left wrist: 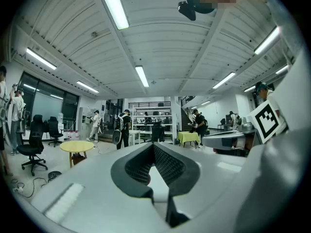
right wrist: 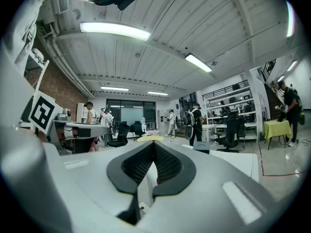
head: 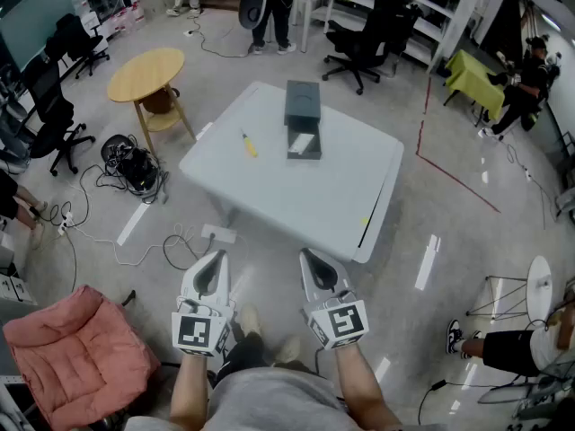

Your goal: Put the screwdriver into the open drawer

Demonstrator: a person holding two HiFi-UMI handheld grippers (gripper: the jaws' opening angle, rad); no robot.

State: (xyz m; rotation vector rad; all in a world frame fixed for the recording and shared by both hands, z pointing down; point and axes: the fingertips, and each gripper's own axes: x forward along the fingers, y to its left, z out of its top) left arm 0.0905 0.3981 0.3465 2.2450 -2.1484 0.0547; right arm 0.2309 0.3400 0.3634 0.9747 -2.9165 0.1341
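Note:
The yellow-handled screwdriver (head: pixel 248 145) lies on the white table (head: pixel 269 196), left of a dark drawer unit (head: pixel 303 103). The unit's open drawer (head: pixel 304 143) is pulled out toward me. Both grippers are held level well short of the table's near edge, over the floor. The left gripper (head: pixel 213 260) is shut and empty, and so is the right gripper (head: pixel 314 257). In the left gripper view the left gripper (left wrist: pixel 153 147) has its jaws together with nothing between them. The right gripper view shows the right gripper (right wrist: pixel 153 147) likewise shut, with the drawer unit (right wrist: pixel 200 147) far ahead.
A round yellow side table (head: pixel 145 73) stands left of the white table, with a tangle of cables (head: pixel 135 164) on the floor beside it. A pink armchair (head: pixel 76 353) sits at my near left. Black office chairs (head: pixel 364 43) and people stand around the room's edges.

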